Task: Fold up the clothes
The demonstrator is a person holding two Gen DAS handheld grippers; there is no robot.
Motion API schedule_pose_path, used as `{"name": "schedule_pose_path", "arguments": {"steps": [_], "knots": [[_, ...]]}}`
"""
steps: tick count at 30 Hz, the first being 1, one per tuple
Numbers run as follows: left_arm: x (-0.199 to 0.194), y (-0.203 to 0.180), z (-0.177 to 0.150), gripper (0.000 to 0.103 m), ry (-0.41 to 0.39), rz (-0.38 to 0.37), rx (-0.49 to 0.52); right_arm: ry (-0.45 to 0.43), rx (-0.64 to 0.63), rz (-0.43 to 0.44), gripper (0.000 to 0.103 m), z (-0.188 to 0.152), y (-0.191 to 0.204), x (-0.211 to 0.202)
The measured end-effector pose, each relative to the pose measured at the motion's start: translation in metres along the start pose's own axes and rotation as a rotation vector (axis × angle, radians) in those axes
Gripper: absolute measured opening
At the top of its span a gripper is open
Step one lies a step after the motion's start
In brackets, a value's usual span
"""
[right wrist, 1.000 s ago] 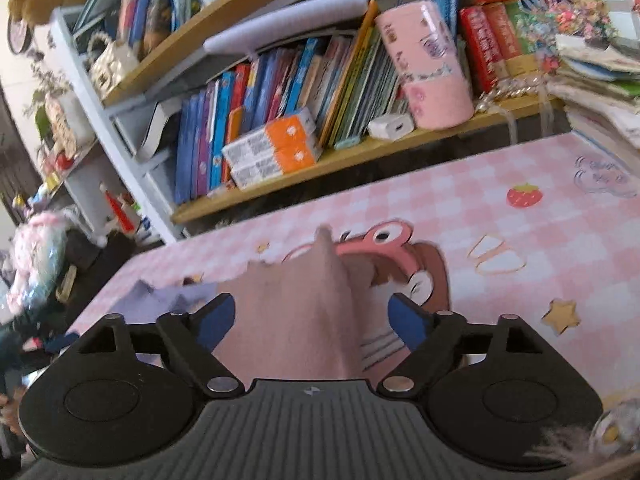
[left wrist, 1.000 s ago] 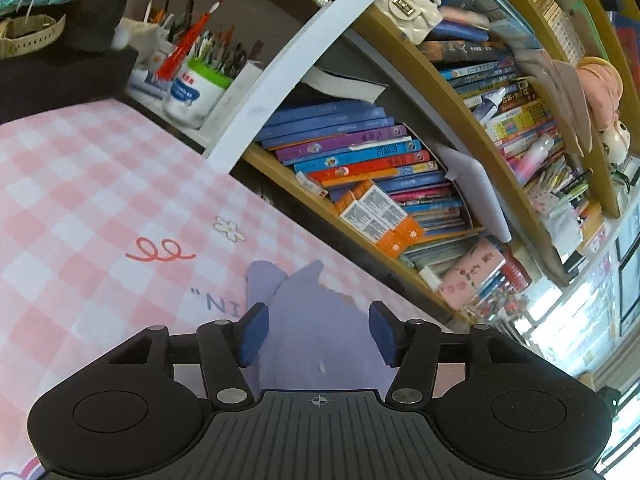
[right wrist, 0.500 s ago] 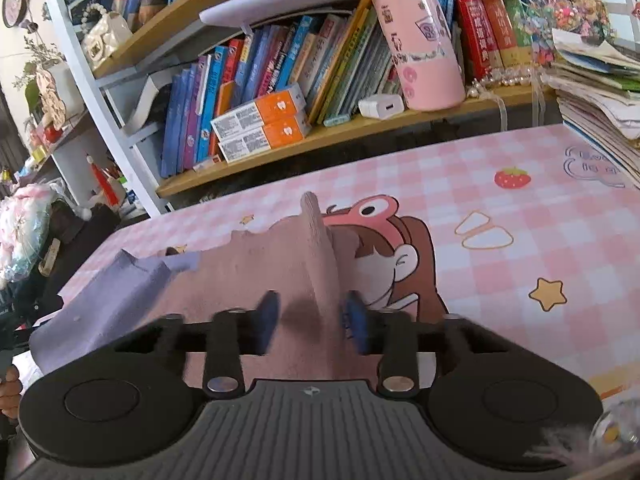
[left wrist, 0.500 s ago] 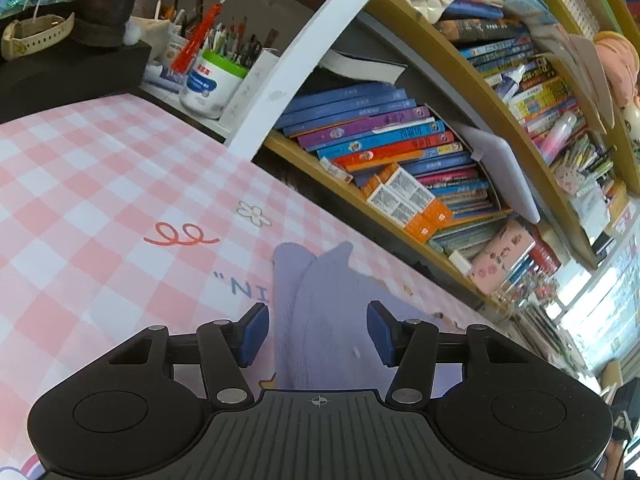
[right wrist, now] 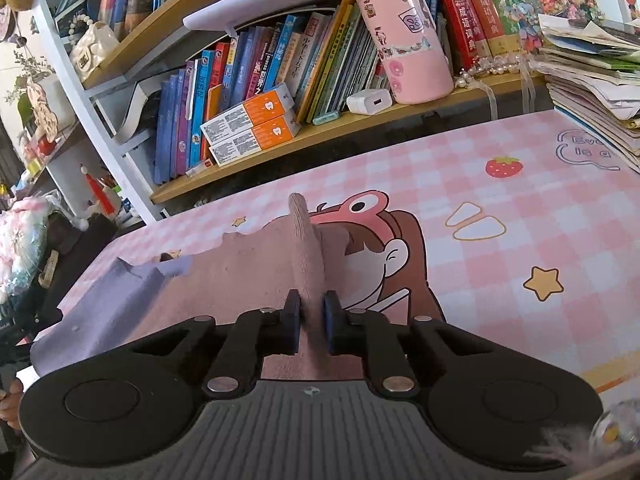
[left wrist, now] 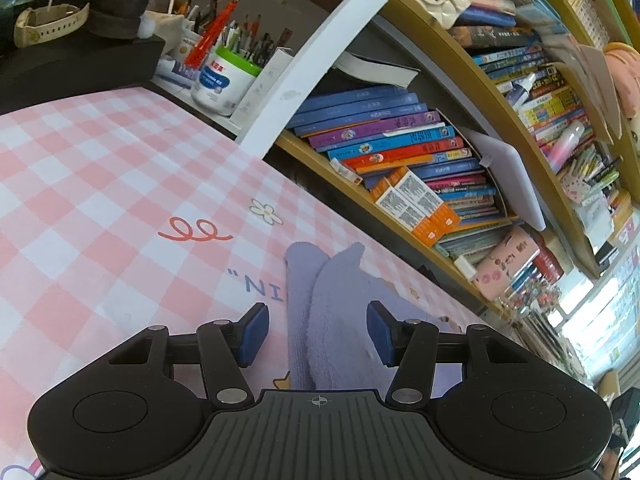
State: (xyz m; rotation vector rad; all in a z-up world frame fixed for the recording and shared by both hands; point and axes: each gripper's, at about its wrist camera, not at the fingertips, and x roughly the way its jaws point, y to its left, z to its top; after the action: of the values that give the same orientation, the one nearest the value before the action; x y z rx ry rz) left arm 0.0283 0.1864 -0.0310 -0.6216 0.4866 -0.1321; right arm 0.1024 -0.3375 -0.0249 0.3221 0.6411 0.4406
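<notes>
A soft cloth, lavender at one end and dusty pink at the other, lies on the pink checked mat. In the left wrist view its lavender end [left wrist: 328,320] runs between the fingers of my left gripper [left wrist: 318,334], which is open around a raised fold. In the right wrist view the pink end [right wrist: 248,280] spreads over the mat, with the lavender part [right wrist: 116,300] to the left. My right gripper [right wrist: 311,322] is shut on an upright ridge of the pink cloth [right wrist: 306,248].
Shelves of books [right wrist: 256,80] run along the back of the table. A pink cylinder box [right wrist: 404,40] and a white charger [right wrist: 370,102] sit on the lower shelf. A paper stack [right wrist: 592,80] is at the right. A pen pot [left wrist: 222,80] stands at the left.
My right gripper has closed from wide open onto the raised fold of pink cloth. My left gripper stayed open and shifted slightly over the lavender end.
</notes>
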Motion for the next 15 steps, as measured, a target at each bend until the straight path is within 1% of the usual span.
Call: {"name": "schedule_pose_path", "arguments": {"steps": [8, 15], "knots": [[-0.0012, -0.0010, -0.0006, 0.052, -0.010, 0.021, 0.005, 0.000, 0.008, 0.003, 0.011, -0.0002, -0.0016, 0.0008], [-0.0009, -0.0003, -0.0004, 0.052, -0.007, 0.013, 0.003, -0.002, 0.010, -0.003, 0.012, -0.0005, -0.0020, 0.0005]]}}
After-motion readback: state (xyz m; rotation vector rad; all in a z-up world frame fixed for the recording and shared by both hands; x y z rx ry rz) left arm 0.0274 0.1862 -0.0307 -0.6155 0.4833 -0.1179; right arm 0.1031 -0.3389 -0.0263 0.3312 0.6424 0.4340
